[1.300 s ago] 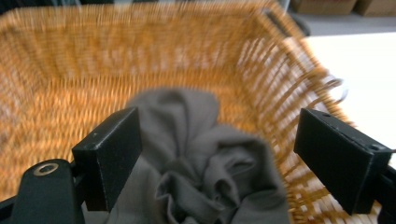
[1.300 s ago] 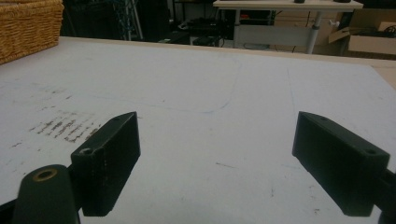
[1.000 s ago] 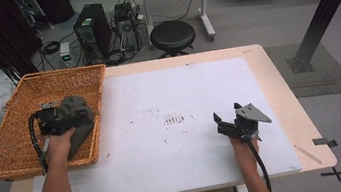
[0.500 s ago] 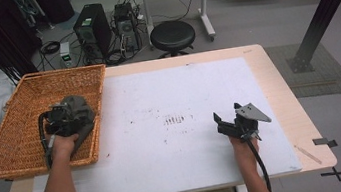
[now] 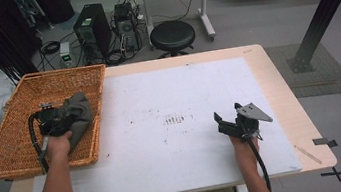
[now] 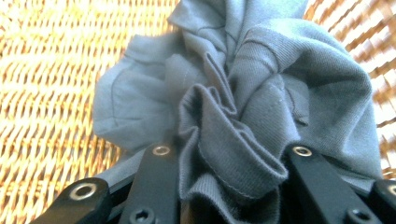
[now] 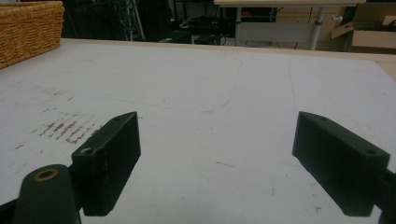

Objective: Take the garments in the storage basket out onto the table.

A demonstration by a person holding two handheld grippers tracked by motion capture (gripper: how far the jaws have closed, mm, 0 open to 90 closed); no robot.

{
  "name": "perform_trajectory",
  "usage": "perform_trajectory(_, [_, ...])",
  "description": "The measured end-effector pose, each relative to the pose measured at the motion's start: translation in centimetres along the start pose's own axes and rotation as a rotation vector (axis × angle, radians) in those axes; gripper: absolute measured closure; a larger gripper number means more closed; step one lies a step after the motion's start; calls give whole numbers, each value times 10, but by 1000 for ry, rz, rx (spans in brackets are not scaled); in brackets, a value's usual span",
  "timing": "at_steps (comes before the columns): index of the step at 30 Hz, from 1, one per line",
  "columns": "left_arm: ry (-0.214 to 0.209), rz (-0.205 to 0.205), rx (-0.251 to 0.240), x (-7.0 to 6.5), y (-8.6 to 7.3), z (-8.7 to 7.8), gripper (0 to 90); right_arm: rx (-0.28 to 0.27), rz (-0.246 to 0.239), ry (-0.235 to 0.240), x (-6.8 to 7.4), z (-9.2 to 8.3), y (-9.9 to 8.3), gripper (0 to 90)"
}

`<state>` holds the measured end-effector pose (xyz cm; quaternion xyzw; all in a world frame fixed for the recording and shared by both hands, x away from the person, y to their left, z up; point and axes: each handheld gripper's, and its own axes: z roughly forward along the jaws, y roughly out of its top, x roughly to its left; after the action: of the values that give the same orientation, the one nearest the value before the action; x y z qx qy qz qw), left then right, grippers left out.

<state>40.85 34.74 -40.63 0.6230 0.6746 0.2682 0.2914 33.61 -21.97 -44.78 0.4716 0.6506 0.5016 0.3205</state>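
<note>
A crumpled grey cloth (image 5: 79, 115) lies in the right part of a woven wicker basket (image 5: 11, 141) at the table's left. My left gripper (image 5: 63, 120) reaches into the basket. Its jaws have just been closing, and in the left gripper view a bunched fold of the grey cloth (image 6: 261, 93) is pinched between them, over the basket weave (image 6: 46, 70); the left gripper (image 6: 231, 151) is shut on the cloth. My right gripper (image 5: 227, 117) rests low over the white sheet at the front right. In its own view the right gripper (image 7: 217, 140) stands open with nothing between its jaws.
A large white sheet (image 5: 173, 90) with dark smudges (image 5: 174, 120) covers most of the wooden table (image 5: 278, 86). The basket's corner (image 7: 28, 28) stands far left in the right gripper view. Behind the table are a black stool (image 5: 172, 36) and computer towers (image 5: 94, 33) on the floor.
The left gripper's jaws have drawn together on the grey cloth in the basket, gathering it into a bunch. The right hand and its gripper have stayed where they were.
</note>
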Motion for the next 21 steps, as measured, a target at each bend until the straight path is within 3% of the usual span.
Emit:
perform_trajectory(1, [-12, -7, -39, 0, 1, -5, 693, -1, 1, 1, 0, 0, 0, 150])
perform_trajectory(3, [-17, -7, -55, 0, 1, -7, 694, -4, 0, 2, 0, 0, 0, 149])
perform_trajectory(7, [-35, -29, -130, 1, 2, -18, 696, -8, -4, -1, 1, -1, 0, 148])
perform_trajectory(8, [-49, -30, -172, 1, 2, -25, 696, -9, -4, -2, 1, -1, 0, 148])
perform_trajectory(9, [-49, -30, -172, 1, 2, -25, 696, -10, -4, 0, 1, -1, 0, 148])
perform_trajectory(11, [-65, -19, -225, 0, 3, -35, 696, -13, -2, 1, 1, -1, -1, 148])
perform_trajectory(12, [-81, -11, -278, -2, 3, -45, 695, -18, -2, 2, 0, -2, -1, 148])
perform_trajectory(13, [-81, -11, -278, -2, 3, -45, 695, -18, -2, 2, 0, -2, -1, 148])
perform_trajectory(16, [-110, -11, -348, -5, 5, -61, 695, -19, -12, 5, 1, -2, -1, 148])
perform_trajectory(20, [-150, 22, -431, -13, 9, -91, 695, -21, -11, 5, 1, -2, -1, 148])
perform_trajectory(21, [-150, 22, -431, -13, 9, -91, 695, -21, -11, 5, 1, -2, -1, 148])
